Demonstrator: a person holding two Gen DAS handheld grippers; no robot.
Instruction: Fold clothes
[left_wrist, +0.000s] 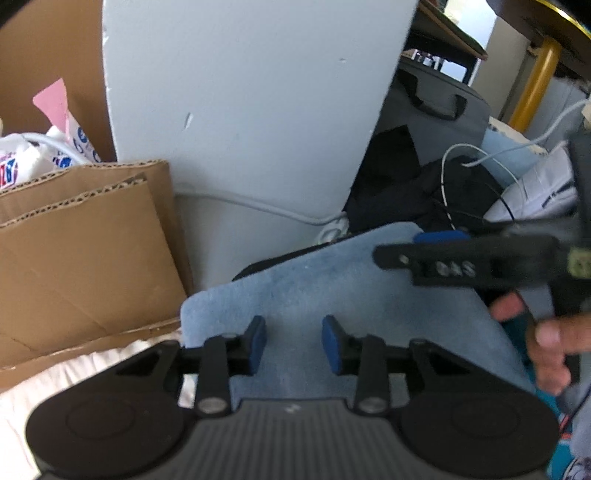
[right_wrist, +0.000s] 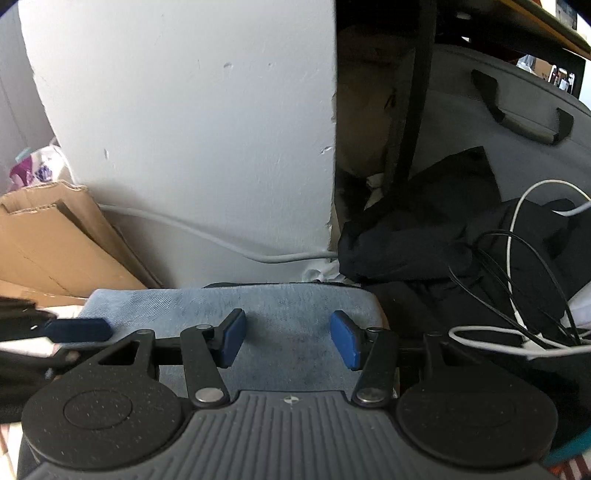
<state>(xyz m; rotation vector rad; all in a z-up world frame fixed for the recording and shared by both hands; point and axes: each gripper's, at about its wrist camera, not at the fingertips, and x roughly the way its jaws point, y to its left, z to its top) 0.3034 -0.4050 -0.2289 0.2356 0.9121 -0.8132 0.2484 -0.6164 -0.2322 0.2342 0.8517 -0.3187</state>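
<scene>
A folded light-blue garment (left_wrist: 332, 288) lies in front of me, its far edge near the base of a white wall. My left gripper (left_wrist: 294, 343) hovers over its near left part, jaws apart, nothing pinched between the blue pads. In the right wrist view the same garment (right_wrist: 295, 306) lies under my right gripper (right_wrist: 289, 338), which stands open wider, also with nothing between its pads. From the left wrist view, one of the right gripper's fingers (left_wrist: 461, 258) reaches in over the garment's right side, with a person's hand (left_wrist: 546, 339) on its handle. One left pad (right_wrist: 77, 328) shows at the left edge.
Brown cardboard boxes (left_wrist: 85, 240) stand to the left, against a white wall (left_wrist: 240, 110). A heap of dark clothes (left_wrist: 406, 192) with white cables (left_wrist: 480, 158) lies to the right, under a grey suitcase (left_wrist: 436, 99). Pale bedding (left_wrist: 74, 373) shows at the lower left.
</scene>
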